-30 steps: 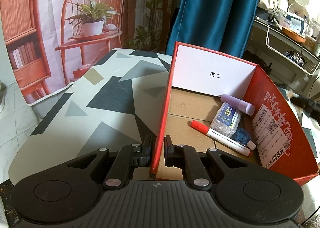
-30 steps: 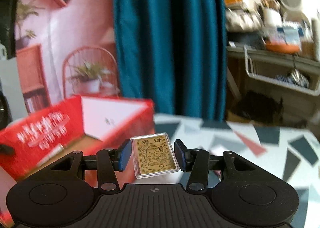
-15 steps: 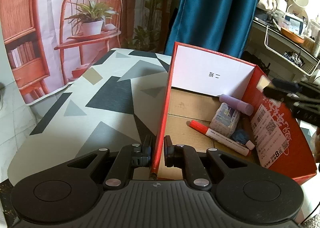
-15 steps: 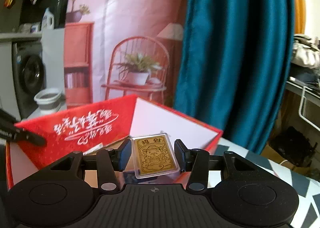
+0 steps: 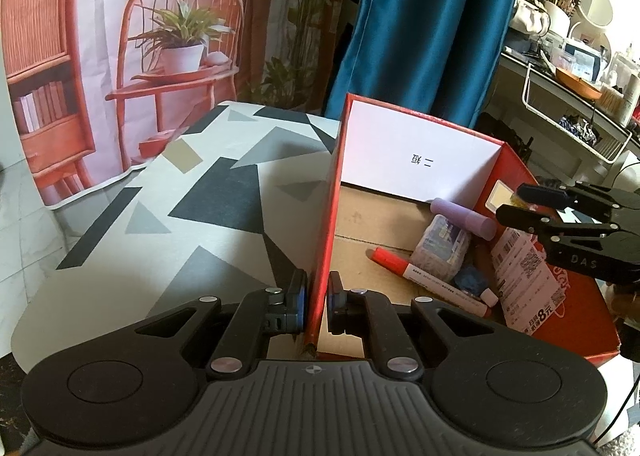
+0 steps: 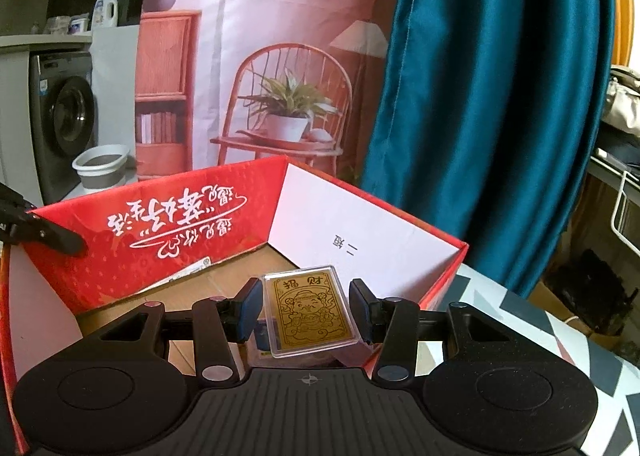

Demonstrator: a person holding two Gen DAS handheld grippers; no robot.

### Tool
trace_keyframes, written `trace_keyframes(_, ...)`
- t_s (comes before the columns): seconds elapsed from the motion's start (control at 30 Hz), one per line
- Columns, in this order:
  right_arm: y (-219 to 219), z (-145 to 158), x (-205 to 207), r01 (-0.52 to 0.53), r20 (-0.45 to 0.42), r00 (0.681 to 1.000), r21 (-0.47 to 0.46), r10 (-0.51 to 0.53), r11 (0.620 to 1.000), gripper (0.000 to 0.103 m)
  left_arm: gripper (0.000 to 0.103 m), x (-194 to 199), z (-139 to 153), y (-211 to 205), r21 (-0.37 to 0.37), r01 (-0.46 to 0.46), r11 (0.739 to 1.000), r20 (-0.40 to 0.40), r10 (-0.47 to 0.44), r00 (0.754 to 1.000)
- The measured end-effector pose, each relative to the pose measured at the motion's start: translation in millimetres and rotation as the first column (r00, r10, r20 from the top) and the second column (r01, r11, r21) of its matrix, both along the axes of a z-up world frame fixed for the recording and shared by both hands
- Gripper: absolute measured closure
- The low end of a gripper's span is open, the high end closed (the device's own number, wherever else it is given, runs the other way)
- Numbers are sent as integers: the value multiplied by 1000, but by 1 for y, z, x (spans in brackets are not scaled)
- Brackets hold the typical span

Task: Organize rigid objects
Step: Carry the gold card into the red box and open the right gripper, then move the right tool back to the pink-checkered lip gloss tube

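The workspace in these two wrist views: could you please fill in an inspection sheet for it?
Surface: table with a grey, black and white geometric cover.
Job's things: open red box holding a red marker, a lilac tube and a clear packet; gold card in a clear case.
Clutter: nothing seen on the table outside the box.
Grippers: left gripper shut on the box's side wall; right gripper shut on the gold card, over the box.
Cables: thin cable at the right edge.
Surroundings: printed backdrop, teal curtain, cluttered shelf, washing machine.
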State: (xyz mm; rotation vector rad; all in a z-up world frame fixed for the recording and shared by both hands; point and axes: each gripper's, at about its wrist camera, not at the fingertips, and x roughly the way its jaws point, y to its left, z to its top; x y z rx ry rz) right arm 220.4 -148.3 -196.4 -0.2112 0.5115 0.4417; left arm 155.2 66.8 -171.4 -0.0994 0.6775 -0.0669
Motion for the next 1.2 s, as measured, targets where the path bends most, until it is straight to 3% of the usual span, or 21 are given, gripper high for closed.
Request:
trace_keyframes(0.73, -3, -2, 1, 30, -5, 1000, -19, -31, 999, 58, 93, -5, 2, 3, -11, 7, 1000, 27, -7, 1000)
trace_keyframes(0.93, -22, 1, -7, 36, 32, 999, 49, -38, 998, 55, 93, -5, 4, 5, -14, 15, 1000, 32, -14, 999)
trace_keyframes(1.03, -39, 6, -12, 80, 77, 993, 72, -85, 994, 53, 93, -6, 4, 5, -17, 15, 1000, 35, -14, 999)
trace_keyframes(1.2, -90, 8, -9, 242, 97, 962, 141, -256, 960, 51, 93, -7, 4, 3, -8, 11, 1000, 37, -11, 999)
